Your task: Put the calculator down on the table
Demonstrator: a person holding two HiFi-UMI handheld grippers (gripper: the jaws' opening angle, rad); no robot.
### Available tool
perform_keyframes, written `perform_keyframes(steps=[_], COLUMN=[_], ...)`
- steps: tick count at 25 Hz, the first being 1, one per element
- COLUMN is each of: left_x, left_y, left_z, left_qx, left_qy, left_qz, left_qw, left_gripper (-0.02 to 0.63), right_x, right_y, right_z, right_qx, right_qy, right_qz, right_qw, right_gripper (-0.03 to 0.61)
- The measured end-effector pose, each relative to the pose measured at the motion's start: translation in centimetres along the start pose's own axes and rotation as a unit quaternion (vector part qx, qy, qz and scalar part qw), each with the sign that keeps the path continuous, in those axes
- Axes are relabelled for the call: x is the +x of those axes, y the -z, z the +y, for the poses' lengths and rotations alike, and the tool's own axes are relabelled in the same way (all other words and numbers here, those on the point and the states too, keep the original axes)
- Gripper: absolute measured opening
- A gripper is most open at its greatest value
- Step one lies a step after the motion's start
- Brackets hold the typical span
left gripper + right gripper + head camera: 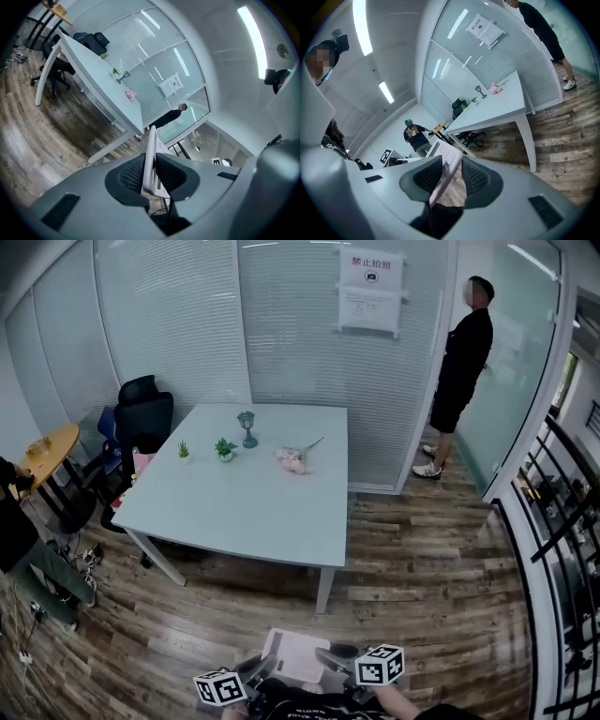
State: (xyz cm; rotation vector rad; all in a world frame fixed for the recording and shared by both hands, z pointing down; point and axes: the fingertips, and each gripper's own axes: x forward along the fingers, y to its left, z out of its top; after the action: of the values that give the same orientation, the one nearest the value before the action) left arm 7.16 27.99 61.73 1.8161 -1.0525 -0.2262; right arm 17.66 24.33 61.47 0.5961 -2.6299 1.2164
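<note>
A flat white calculator [298, 655] hangs low in the head view, carried between both grippers over the wooden floor, short of the table. My left gripper [269, 668] is shut on its left edge and my right gripper [328, 658] on its right edge. Seen in the left gripper view, the calculator [150, 157] stands edge-on between the dark pads of the left gripper [150, 177]. The right gripper view has the calculator [446, 157] tilted between the pads of the right gripper [446, 177]. Ahead stands the pale blue-grey table [246, 507].
On the table's far part stand two small potted plants [225, 448], a green lamp figurine [247, 427] and pink flowers [293, 459]. A black office chair [142, 418] is at its far left. A person [459, 371] stands by the glass wall at the back right. A railing [553, 521] runs along the right.
</note>
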Motion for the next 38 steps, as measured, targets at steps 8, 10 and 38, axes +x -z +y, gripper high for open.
perform_keyframes(steps=[8, 10, 38], left_x=[2.9, 4.1, 17.6], left_y=[-3.7, -5.2, -35.4], left_z=[2.0, 2.6, 14.2], left_qx=[-0.001, 0.003, 0.074], left_qy=[0.005, 0.011, 0.060], left_qz=[0.020, 0.030, 0.137], left_qw=[0.9998, 0.9995, 0.9860], left_gripper=[0.080, 0.080, 0.080], right_x=[2.4, 3.2, 24.9], right_y=[-2.8, -3.9, -26.2], right_z=[-2.4, -3.3, -13.0], right_qx=[0.028, 0.030, 0.069], right_qy=[0.016, 0.026, 0.132], right_qz=[-0.026, -0.034, -0.091], right_qw=[0.999, 0.999, 0.985], right_gripper=[0.135, 0.133, 0.146])
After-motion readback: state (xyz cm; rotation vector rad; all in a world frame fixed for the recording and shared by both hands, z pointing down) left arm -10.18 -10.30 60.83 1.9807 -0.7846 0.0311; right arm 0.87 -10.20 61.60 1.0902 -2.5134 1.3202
